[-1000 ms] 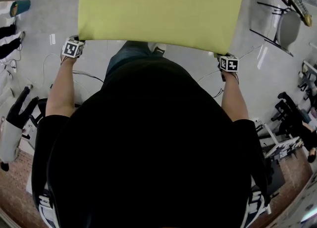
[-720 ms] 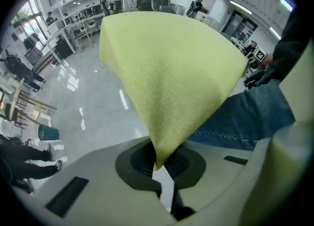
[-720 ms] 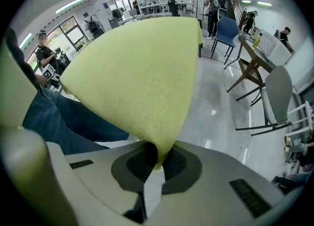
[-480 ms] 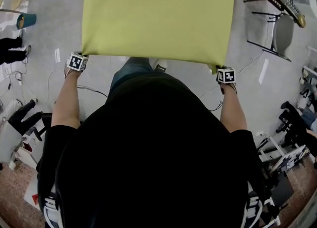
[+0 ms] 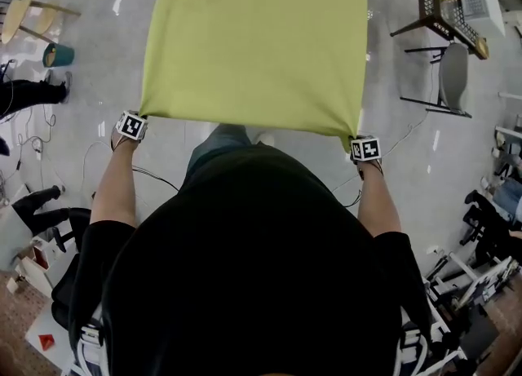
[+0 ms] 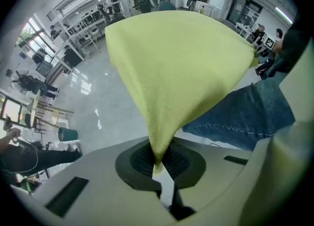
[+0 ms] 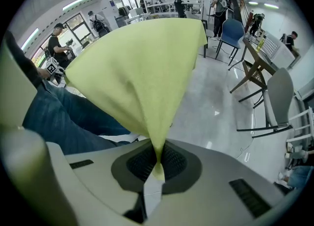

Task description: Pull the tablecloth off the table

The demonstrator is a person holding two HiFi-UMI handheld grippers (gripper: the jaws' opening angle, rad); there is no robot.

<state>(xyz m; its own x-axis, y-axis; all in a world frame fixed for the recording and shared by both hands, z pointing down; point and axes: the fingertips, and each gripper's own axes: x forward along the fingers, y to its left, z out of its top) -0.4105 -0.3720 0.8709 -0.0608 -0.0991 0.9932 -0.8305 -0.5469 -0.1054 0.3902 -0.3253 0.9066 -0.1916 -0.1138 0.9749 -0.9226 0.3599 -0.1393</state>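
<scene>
Gripping a near corner in each gripper, you hold the yellow-green tablecloth (image 5: pixel 253 48) spread out ahead of you above the grey floor (image 5: pixel 98 40). At left, your left gripper (image 6: pixel 158 160) has its ribbed pads shut on one corner, and the cloth fans up from them in a taut cone. Your right gripper (image 7: pixel 158 165) pinches the other corner the same way. Only the head view shows the whole sheet, flat and smooth, its near edge running between the two grippers. Only the gripper views show the clamped pads, your jeans leg (image 6: pixel 245 117) and, at right, a blue chair (image 7: pixel 230 31).
</scene>
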